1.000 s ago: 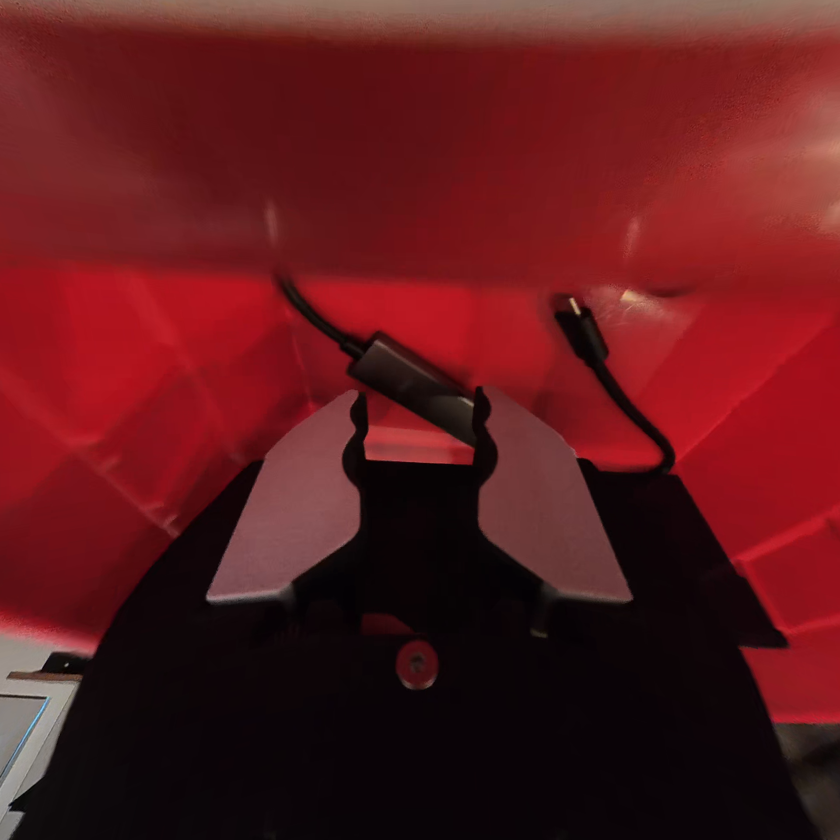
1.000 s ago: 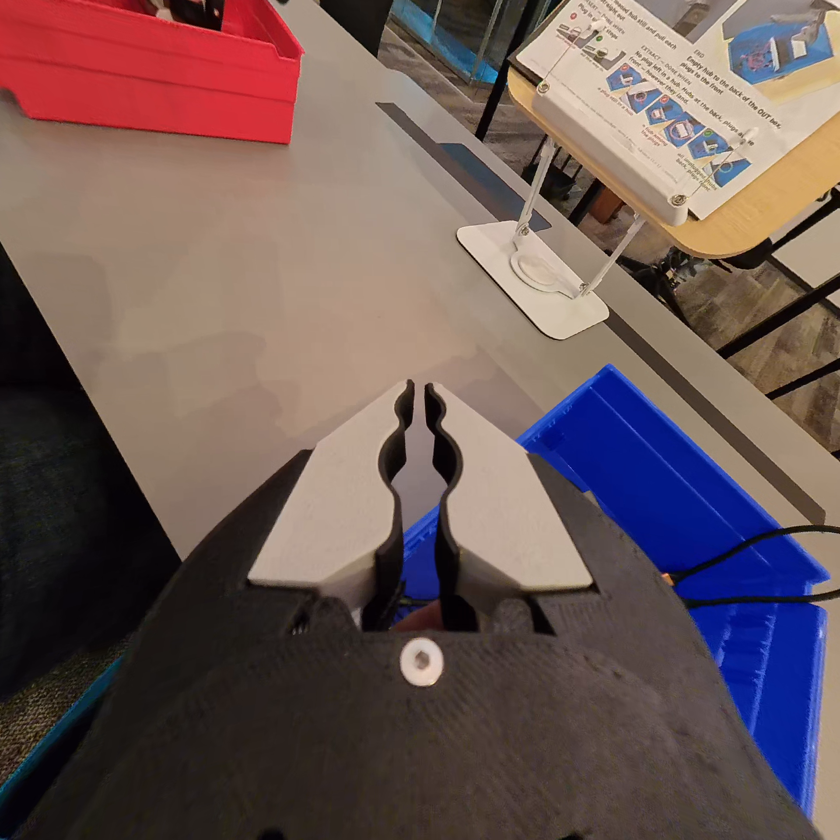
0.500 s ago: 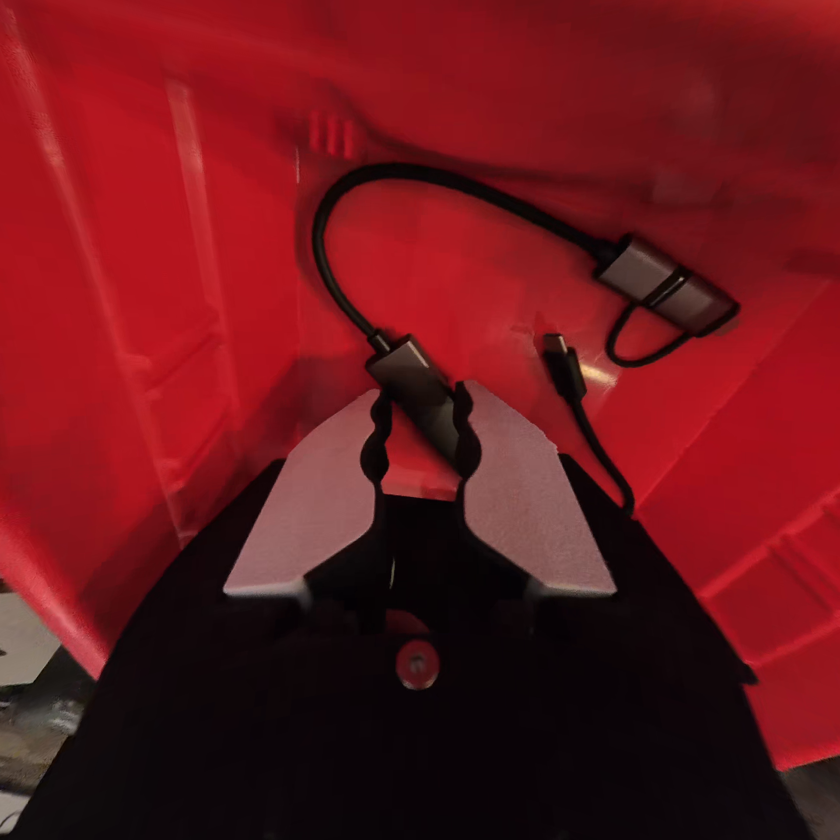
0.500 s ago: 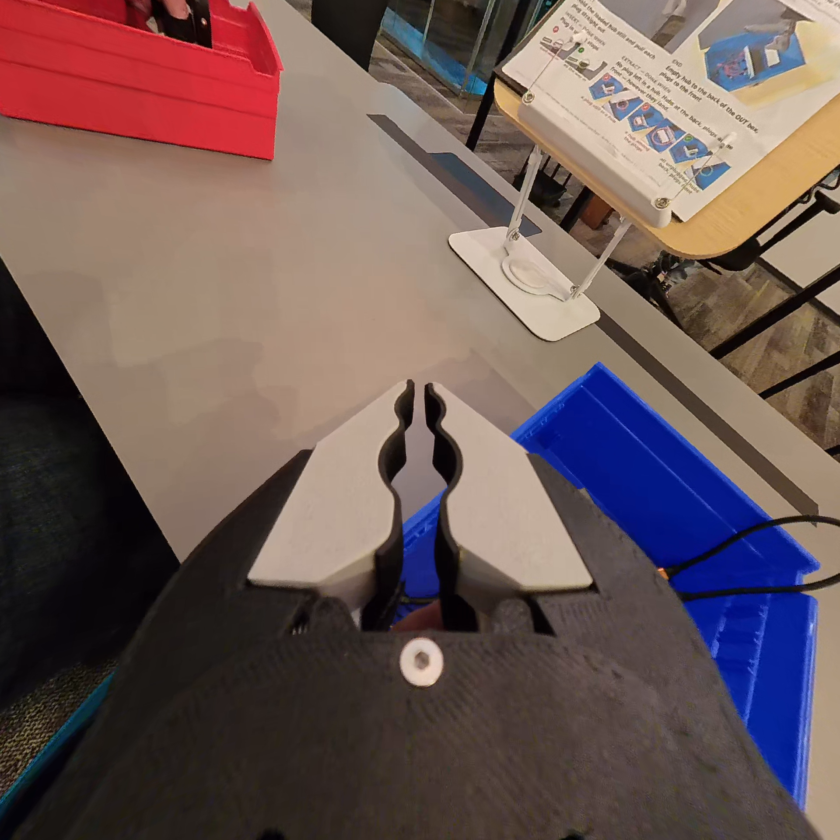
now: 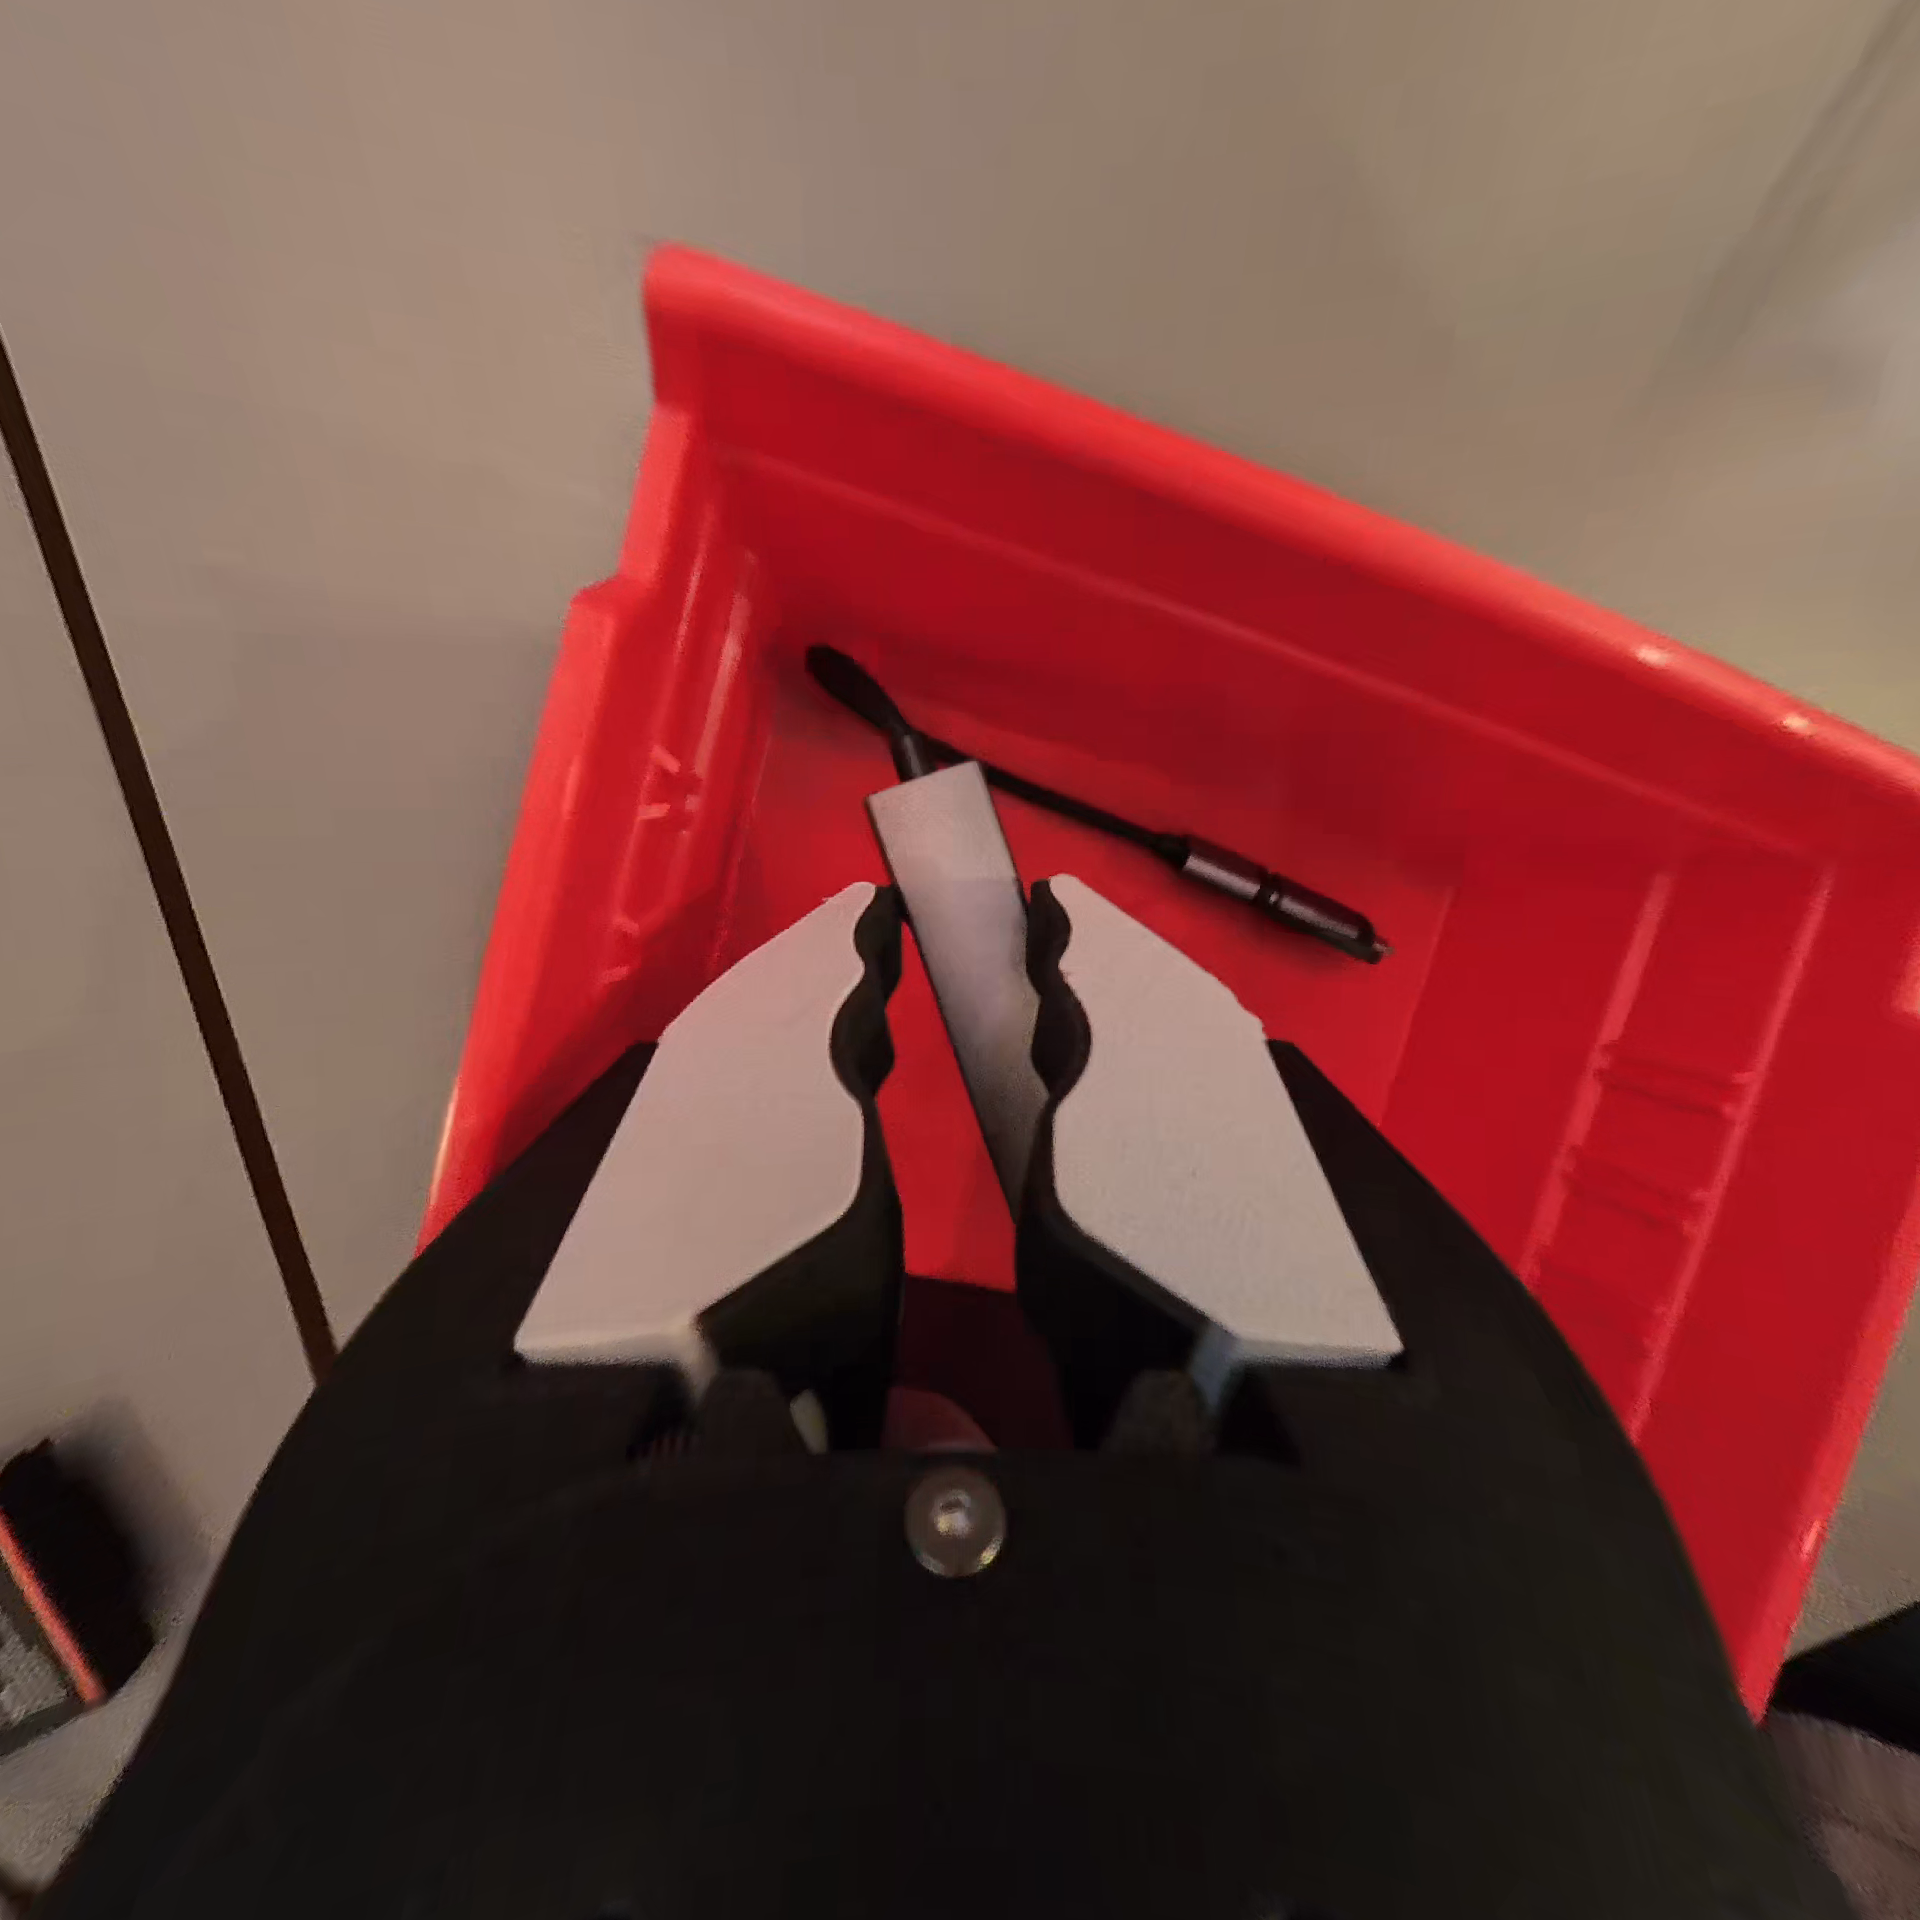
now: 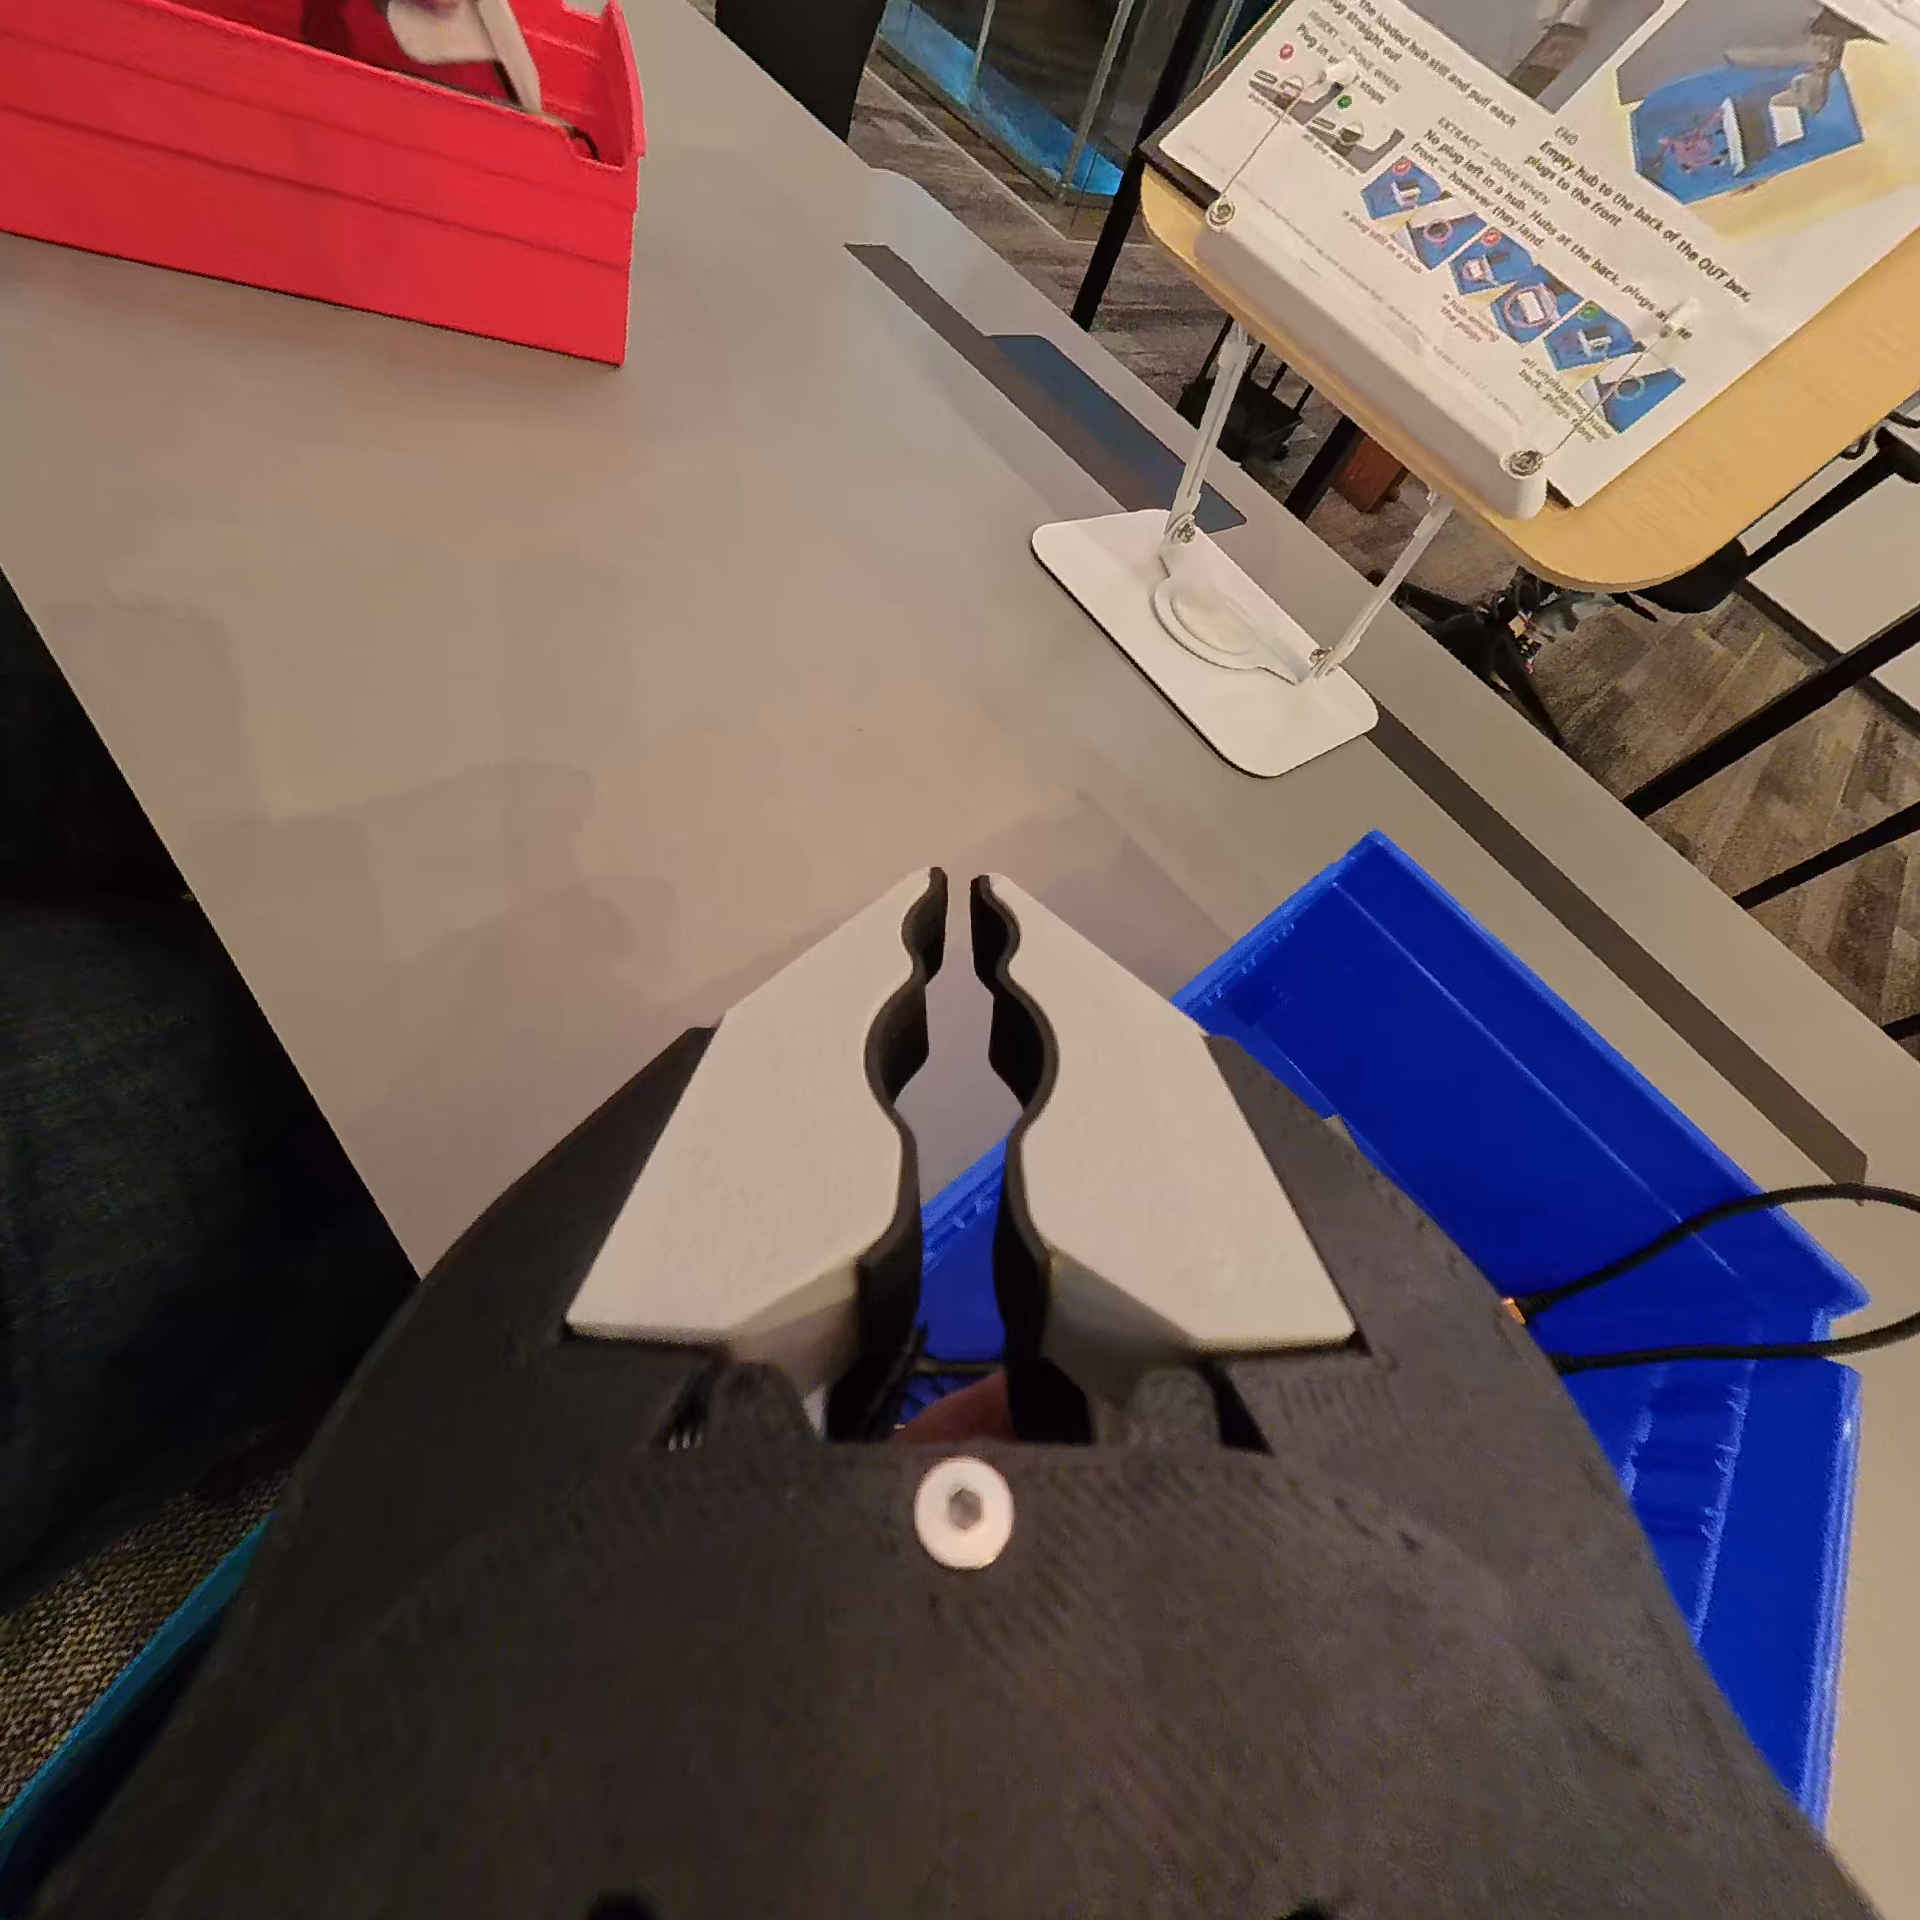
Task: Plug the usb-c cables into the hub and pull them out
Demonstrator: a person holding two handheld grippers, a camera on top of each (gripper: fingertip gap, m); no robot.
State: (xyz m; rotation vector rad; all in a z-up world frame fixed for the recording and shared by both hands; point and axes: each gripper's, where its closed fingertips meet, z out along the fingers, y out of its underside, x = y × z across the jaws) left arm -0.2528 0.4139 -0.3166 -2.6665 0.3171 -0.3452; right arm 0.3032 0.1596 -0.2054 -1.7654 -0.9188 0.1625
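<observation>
In the left wrist view my left gripper (image 5: 956, 891) is shut on a flat grey hub (image 5: 951, 852), which it holds over the inside of a red bin (image 5: 1558, 1039). The hub's short black cable (image 5: 1091, 821) trails to the bin floor and ends in a grey plug (image 5: 1288, 914). My right gripper (image 6: 961, 883) is shut and empty, over the table edge beside a blue bin (image 6: 1507, 1091). The right wrist view shows the red bin (image 6: 312, 208) far off at the top left, with the left gripper's pale fingers (image 6: 488, 42) inside it.
The bins stand on a grey table (image 6: 623, 623). A white stand (image 6: 1205, 644) carrying an instruction sheet is at the table's far edge. A thin black cable (image 6: 1662, 1247) crosses the blue bin's rim. Other tables and a wood-pattern floor lie beyond. My right fingertips sit around 65 cm from my left ones.
My left gripper has closed on the hub and risen with it, so the whole red bin now shows below. The right gripper has stayed shut and hardly moved.
</observation>
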